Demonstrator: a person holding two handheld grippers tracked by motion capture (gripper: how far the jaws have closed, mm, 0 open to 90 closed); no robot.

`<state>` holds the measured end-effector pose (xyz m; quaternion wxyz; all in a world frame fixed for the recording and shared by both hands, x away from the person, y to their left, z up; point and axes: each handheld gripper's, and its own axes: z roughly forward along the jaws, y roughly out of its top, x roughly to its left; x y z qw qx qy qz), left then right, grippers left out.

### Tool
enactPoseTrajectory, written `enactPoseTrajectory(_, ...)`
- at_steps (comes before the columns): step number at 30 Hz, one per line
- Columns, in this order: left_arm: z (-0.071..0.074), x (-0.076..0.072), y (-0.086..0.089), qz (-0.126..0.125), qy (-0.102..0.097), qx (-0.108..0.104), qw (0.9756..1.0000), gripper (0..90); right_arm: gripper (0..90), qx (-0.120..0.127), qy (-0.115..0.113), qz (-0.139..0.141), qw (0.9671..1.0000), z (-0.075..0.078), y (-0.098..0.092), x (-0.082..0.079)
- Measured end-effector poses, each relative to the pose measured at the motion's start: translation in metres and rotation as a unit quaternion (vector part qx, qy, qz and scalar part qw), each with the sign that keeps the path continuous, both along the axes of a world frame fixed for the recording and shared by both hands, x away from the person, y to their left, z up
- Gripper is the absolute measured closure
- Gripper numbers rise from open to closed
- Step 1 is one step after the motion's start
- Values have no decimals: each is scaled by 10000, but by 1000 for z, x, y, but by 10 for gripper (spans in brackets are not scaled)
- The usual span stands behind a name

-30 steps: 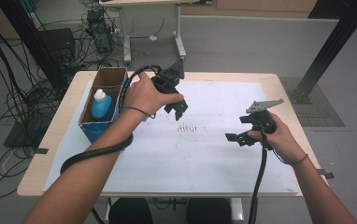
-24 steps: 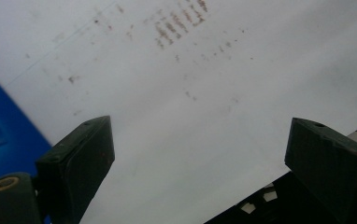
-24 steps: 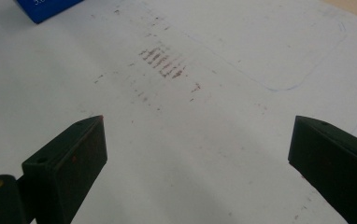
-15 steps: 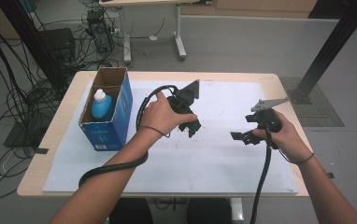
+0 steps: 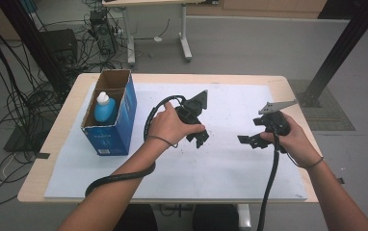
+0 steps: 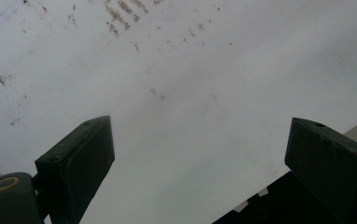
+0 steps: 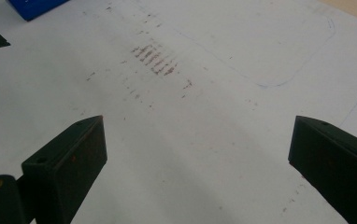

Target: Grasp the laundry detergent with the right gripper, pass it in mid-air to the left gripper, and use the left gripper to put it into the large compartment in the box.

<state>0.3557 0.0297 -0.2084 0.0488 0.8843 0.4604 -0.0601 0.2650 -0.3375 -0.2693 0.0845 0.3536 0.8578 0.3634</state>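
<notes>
The left gripper point(image 5: 197, 136) hangs over the middle of the white sheet point(image 5: 230, 168) on the table, its jaws spread wide with nothing between them; in its own view they frame bare, scuffed sheet. The right gripper point(image 5: 250, 140) sits toward the right edge, jaws equally wide and empty. The thing nearest to hand is the blue bottle point(image 5: 104, 108), standing upright with its long axis vertical inside the open blue box point(image 5: 110, 137) by the table's left edge. It lies to the left of both grippers, well apart from them, and the left gripper is clearly the nearer. The box walls hide the bottle's lower body.
</notes>
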Motion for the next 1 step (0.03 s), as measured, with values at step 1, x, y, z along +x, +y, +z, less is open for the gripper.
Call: enactPoseTrajectory(1,0,0,0,0,0,0,10000,88,44,0,0,0,10000,0,0,0)
